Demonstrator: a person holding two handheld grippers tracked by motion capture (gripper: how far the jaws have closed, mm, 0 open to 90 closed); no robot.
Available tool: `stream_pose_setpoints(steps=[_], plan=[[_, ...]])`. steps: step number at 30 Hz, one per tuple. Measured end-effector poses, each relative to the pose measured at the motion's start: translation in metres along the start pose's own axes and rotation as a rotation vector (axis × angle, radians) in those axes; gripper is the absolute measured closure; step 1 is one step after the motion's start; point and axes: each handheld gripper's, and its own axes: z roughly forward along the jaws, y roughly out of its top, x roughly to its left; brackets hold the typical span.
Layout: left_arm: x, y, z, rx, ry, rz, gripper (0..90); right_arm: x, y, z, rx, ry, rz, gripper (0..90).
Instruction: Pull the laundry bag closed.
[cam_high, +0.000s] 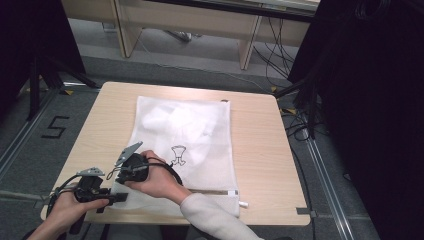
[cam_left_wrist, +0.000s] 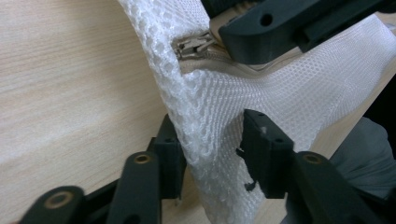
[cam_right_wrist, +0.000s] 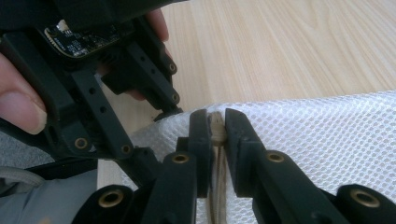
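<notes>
A white mesh bag (cam_high: 200, 130) lies flat on the wooden table (cam_high: 260, 150), its zipper (cam_high: 215, 191) running along the near edge. At the bag's near left corner my left gripper (cam_high: 116, 197) is shut on a lifted fold of mesh (cam_left_wrist: 210, 116), which passes between its jaws (cam_left_wrist: 212, 144). My right gripper (cam_high: 125, 176) meets it there, shut on the beige zipper pull (cam_right_wrist: 216, 126). In the left gripper view the metal slider (cam_left_wrist: 196, 46) sits just beside the right gripper's black jaw. The left gripper's linkage and a thumb crowd the left of the right gripper view.
A small black drawing (cam_high: 178, 154) marks the bag's middle. Bare table runs along both sides of the bag. Beyond the far edge are grey floor, a wooden desk (cam_high: 190, 25) and cables; a black curtain (cam_high: 370, 100) stands at the right.
</notes>
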Motion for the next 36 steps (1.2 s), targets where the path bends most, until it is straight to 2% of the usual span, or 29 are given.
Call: stream_pose_setpoints(steps=[2, 4, 5, 6, 7, 8, 9, 11, 13, 14, 16, 18, 20, 22, 23, 29, 30, 32, 33, 36], plan=[[-0.001, 0.0, 0.001, -0.012, 0.005, 0.001, 64.1, 0.001, 0.0, 0.0, -0.007, 0.013, 0.014, 82.4], [0.0, 0.001, -0.001, 0.002, 0.001, 0.0, 74.2, 0.001, -0.001, 0.0, -0.009, 0.016, 0.012, 82.4], [0.0, 0.001, -0.001, 0.002, 0.001, 0.0, 77.7, -0.001, -0.002, -0.001, -0.002, 0.0, -0.014, 82.4], [0.0, 0.001, -0.002, -0.014, -0.017, -0.022, 81.4, 0.0, -0.003, -0.001, -0.007, 0.008, 0.002, 82.4], [0.0, 0.001, -0.002, -0.014, -0.017, -0.022, 82.5, 0.0, -0.003, -0.001, -0.007, 0.008, 0.002, 82.4], [-0.001, 0.002, -0.003, -0.017, -0.01, -0.025, 82.5, 0.001, -0.004, -0.001, -0.013, 0.022, 0.026, 82.4], [-0.002, 0.002, -0.003, -0.004, -0.007, -0.02, 84.0, 0.0, -0.006, -0.002, -0.022, 0.02, 0.01, 82.4], [-0.004, 0.002, -0.002, -0.022, -0.005, -0.027, 84.8, 0.0, -0.008, -0.003, -0.017, 0.012, -0.001, 82.4], [-0.005, 0.003, -0.003, -0.005, -0.006, -0.027, 85.1, 0.0, -0.009, -0.004, -0.019, 0.003, -0.001, 82.4], [-0.005, 0.004, -0.003, 0.005, -0.02, -0.039, 85.2, 0.0, -0.013, -0.005, -0.021, 0.012, 0.002, 82.4], [-0.005, 0.004, -0.004, 0.005, -0.023, -0.043, 85.4, 0.001, -0.015, -0.005, -0.024, 0.015, 0.007, 82.4], [-0.006, 0.003, -0.003, -0.016, -0.023, -0.057, 85.5, 0.001, -0.017, -0.007, -0.021, 0.014, 0.012, 82.5], [-0.004, 0.004, -0.005, 0.002, -0.04, -0.07, 85.5, 0.001, -0.019, -0.007, -0.012, 0.002, 0.011, 82.5], [-0.004, 0.004, -0.005, 0.0, -0.044, -0.086, 85.6, 0.002, -0.02, -0.007, -0.023, 0.016, 0.019, 82.5], [-0.004, 0.004, -0.006, 0.0, -0.046, -0.09, 85.7, 0.001, -0.02, -0.007, -0.023, 0.014, 0.005, 82.5], [-0.003, 0.004, -0.006, 0.001, -0.051, -0.094, 85.7, -0.001, -0.021, -0.008, -0.004, 0.002, -0.007, 82.5], [-0.003, 0.004, -0.006, 0.002, -0.051, -0.096, 85.8, 0.001, -0.022, -0.008, 0.004, 0.005, 0.016, 82.6], [-0.003, 0.004, -0.006, -0.004, -0.054, -0.102, 85.8, 0.001, -0.022, -0.008, 0.008, 0.005, 0.004, 82.6], [-0.003, 0.004, -0.006, -0.006, -0.055, -0.104, 85.8, 0.002, -0.023, -0.008, 0.002, 0.022, 0.02, 82.6], [-0.003, 0.003, -0.006, -0.007, -0.056, -0.109, 85.8, 0.0, -0.023, -0.008, 0.003, 0.019, 0.004, 82.6]])
